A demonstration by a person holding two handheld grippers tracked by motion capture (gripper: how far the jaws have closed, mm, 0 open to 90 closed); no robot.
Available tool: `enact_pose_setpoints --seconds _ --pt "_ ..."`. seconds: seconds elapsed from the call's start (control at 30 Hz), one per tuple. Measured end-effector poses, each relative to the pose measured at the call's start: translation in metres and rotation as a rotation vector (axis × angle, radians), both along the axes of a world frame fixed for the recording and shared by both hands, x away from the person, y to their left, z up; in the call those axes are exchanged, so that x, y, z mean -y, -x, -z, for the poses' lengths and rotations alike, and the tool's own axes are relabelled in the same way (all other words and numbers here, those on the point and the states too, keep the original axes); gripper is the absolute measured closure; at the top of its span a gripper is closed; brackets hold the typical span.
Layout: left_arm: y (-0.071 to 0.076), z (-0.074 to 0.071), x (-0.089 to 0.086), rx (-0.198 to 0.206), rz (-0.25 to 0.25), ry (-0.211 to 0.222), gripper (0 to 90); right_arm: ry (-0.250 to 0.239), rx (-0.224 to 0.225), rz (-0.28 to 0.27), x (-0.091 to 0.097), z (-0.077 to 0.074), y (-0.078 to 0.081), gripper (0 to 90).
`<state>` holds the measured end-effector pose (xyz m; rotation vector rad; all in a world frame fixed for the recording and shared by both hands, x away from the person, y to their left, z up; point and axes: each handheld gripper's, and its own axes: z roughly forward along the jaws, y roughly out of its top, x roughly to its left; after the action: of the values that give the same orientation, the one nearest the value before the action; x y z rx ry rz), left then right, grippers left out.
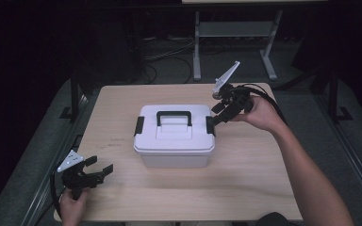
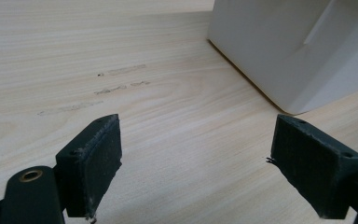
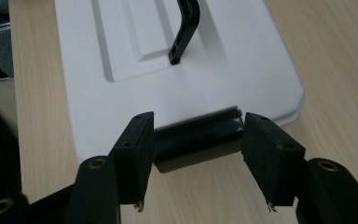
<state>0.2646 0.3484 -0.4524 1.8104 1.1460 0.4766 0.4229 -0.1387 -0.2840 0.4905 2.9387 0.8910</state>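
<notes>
We log one white lidded box (image 1: 174, 136) mid-surface (image 1: 245, 188), two black latches, one black handle (image 1: 174, 116); dark room, metal frame (image 1: 197, 47) behind. Right tongs (image 1: 215, 117) straddle the right latch (image 3: 198, 140), spread, not pressing it. Left tongs (image 1: 101, 170) released, empty, near the front left corner.

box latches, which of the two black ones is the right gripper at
The latch on the box's right end: the right gripper straddles it with open jaws. The latch at the left end has nothing near it.
</notes>
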Motion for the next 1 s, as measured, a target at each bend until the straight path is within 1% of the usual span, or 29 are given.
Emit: enact_pose_setpoints --seconds 0.23,0.3,0.37,0.4,0.53,0.57,0.73,0.77,0.87,0.93,1.0 --pt "-0.001 0.000 0.001 0.001 -0.002 0.001 15.5 -0.009 -0.011 0.026 0.016 0.005 0.004 43.3" --pt "-0.001 0.000 0.002 0.002 0.001 -0.005 15.5 -0.005 -0.019 0.037 0.020 0.007 0.005 43.2" --pt "-0.001 -0.001 0.002 0.004 0.001 -0.005 15.5 -0.010 -0.016 0.040 0.023 0.008 0.006 43.1" --pt "-0.001 -0.001 0.002 0.004 0.000 -0.002 15.5 -0.012 -0.017 0.042 0.025 0.009 0.007 43.1" --pt "-0.003 0.000 0.003 -0.003 0.004 -0.013 15.5 -0.012 -0.027 0.051 0.030 0.012 0.010 42.9" --pt "-0.003 0.000 0.004 -0.001 0.003 -0.010 15.5 -0.013 -0.029 0.053 0.032 0.012 0.011 42.9" --pt "-0.003 0.000 0.003 -0.003 0.003 -0.013 15.5 -0.016 -0.036 0.075 0.040 0.015 0.012 42.7" --pt "-0.003 0.000 0.003 -0.001 0.001 -0.007 15.5 -0.015 -0.034 0.073 0.041 0.016 0.011 42.5" --pt "-0.003 0.000 0.003 -0.004 -0.001 -0.011 15.5 -0.019 -0.038 0.082 0.045 0.018 0.012 42.5" --pt "-0.003 0.000 0.003 -0.002 0.004 -0.010 15.5 -0.012 -0.043 0.089 0.048 0.020 0.013 42.5" --pt "-0.003 0.000 0.004 0.002 0.004 -0.012 15.5 -0.016 -0.042 0.090 0.051 0.023 0.014 42.5"
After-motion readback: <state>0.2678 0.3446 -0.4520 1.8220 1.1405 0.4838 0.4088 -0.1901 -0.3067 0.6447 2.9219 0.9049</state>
